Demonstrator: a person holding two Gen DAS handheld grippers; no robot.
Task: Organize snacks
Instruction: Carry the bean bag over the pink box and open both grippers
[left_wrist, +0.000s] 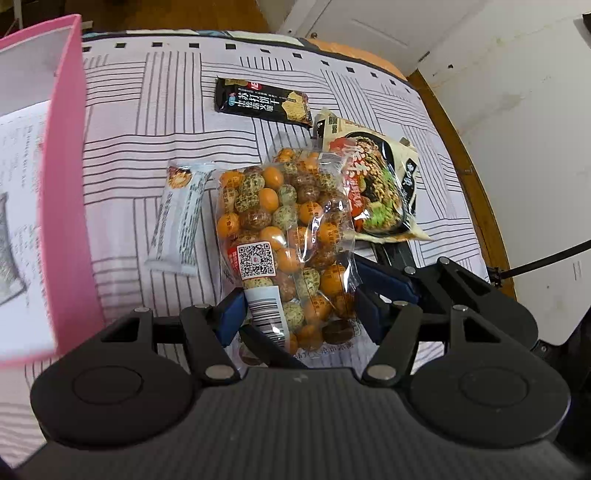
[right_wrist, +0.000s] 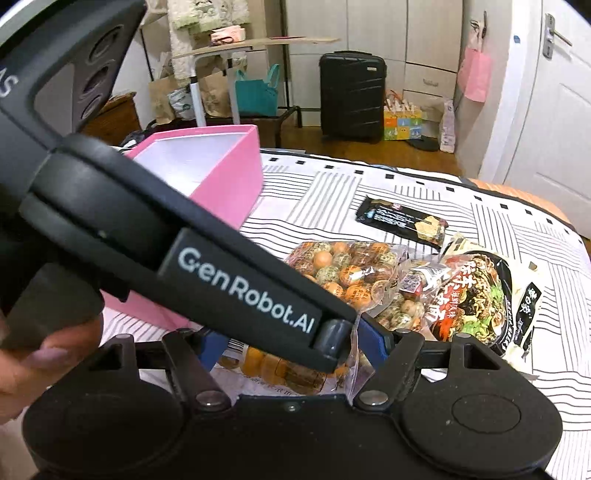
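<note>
A clear bag of orange and speckled round snacks (left_wrist: 284, 236) lies on the striped cloth, its near end between the blue pads of my left gripper (left_wrist: 295, 306), which is shut on it. The same bag shows in the right wrist view (right_wrist: 354, 273). My right gripper (right_wrist: 295, 350) sits just behind the left one, its jaws apart around the bag's near end, partly hidden by the left gripper's body (right_wrist: 207, 266). A white bar packet (left_wrist: 179, 218), a black cracker packet (left_wrist: 264, 101) and a noodle packet (left_wrist: 373, 184) lie around the bag.
An open pink box (left_wrist: 66, 177) with a white inside stands at the left, close to the bag; it also shows in the right wrist view (right_wrist: 229, 177). The table's wooden edge (left_wrist: 476, 177) curves along the right. A suitcase (right_wrist: 351, 96) and bags stand on the floor beyond.
</note>
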